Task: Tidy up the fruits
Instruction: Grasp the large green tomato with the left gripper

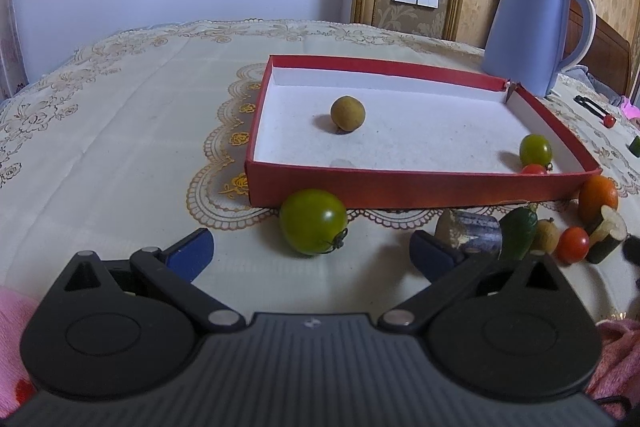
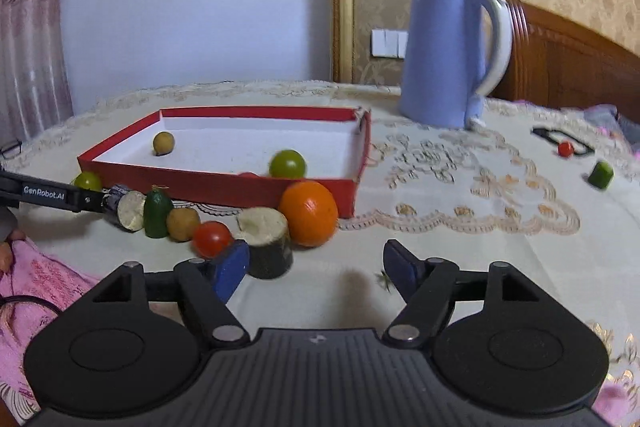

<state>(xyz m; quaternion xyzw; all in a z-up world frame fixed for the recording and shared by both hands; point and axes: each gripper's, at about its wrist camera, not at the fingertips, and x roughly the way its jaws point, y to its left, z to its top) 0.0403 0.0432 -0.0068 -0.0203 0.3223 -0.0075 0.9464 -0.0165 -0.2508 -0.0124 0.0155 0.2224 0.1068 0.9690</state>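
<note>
Both grippers, left (image 1: 312, 251) and right (image 2: 316, 267), stand spread and empty. Loose fruit sits around eleven o'clock of the right one, by the red box (image 2: 224, 183). Its left finger crowds a cut stump (image 2: 266, 241), so closing could knock the orange (image 2: 309, 213) rolling.

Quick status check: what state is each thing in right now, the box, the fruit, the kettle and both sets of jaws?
Red box: open, no lid.
Brown fruit: inside box.
Small green tomato: inside box.
Large green tomato: outside, on cloth.
Orange: outside, against box.
Kettle: upright.
Left gripper: jaws open, empty.
Right gripper: jaws open, empty.
</note>
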